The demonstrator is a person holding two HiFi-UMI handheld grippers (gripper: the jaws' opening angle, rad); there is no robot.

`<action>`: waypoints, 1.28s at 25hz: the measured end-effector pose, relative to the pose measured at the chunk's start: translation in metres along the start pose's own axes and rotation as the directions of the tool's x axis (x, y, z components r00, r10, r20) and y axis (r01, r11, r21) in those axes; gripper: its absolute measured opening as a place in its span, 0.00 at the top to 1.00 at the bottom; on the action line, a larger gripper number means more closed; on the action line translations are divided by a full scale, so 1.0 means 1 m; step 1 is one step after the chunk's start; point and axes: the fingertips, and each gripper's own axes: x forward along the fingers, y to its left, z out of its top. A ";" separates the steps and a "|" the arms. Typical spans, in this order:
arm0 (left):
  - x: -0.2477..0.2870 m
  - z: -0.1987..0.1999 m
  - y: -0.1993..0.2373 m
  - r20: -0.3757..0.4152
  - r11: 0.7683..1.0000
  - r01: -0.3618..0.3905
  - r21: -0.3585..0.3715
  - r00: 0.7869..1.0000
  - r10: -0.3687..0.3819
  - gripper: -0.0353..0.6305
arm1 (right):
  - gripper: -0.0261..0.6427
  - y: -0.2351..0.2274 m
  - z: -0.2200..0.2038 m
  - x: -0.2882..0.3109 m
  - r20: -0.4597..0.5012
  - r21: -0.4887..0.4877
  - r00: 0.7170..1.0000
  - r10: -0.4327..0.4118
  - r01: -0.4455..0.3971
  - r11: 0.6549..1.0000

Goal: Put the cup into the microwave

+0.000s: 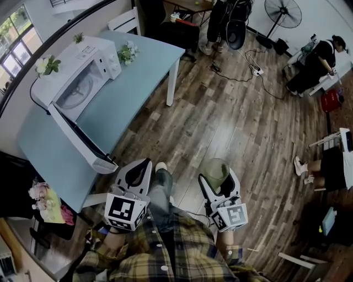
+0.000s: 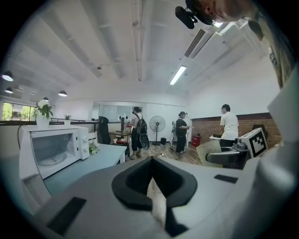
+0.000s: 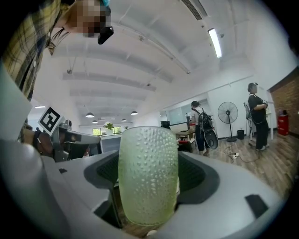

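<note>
A pale green dimpled cup (image 3: 148, 175) sits clamped between the jaws of my right gripper (image 1: 217, 177); in the head view the cup (image 1: 215, 172) shows over the wooden floor, right of the person's leg. The white microwave (image 1: 77, 77) stands on the light blue table (image 1: 129, 93) at upper left, its door (image 1: 83, 142) swung fully open toward me. My left gripper (image 1: 137, 175) hangs just off the table's near edge, below the door, jaws closed together with nothing in them. In the left gripper view the microwave (image 2: 51, 149) is at the left, its cavity in sight.
Small flower pots (image 1: 128, 53) stand on the table beside the microwave, another plant (image 1: 47, 66) on top of it. A white chair (image 1: 126, 22) is behind the table. Several people, a fan (image 1: 282, 14) and floor cables (image 1: 242, 71) are farther off.
</note>
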 end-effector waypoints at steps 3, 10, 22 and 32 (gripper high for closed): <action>0.015 0.002 0.014 0.003 1.000 -0.015 -0.007 1.000 0.015 0.96 | 0.41 -0.005 -0.001 0.019 -0.006 0.005 1.000 0.012 -0.012 1.000; 0.065 0.028 0.052 0.036 1.000 -0.030 0.000 0.999 0.030 0.96 | 0.41 -0.016 0.011 0.083 -0.009 -0.004 0.998 0.057 -0.057 0.998; 0.127 0.044 0.131 0.044 0.991 -0.111 -0.081 0.992 0.115 0.96 | 0.41 -0.017 0.039 0.223 -0.037 -0.064 0.976 0.216 -0.218 0.974; 0.124 0.047 0.196 0.092 0.961 -0.224 -0.161 0.966 0.240 0.96 | 0.41 0.015 0.040 0.302 -0.083 -0.097 0.934 0.348 -0.355 0.930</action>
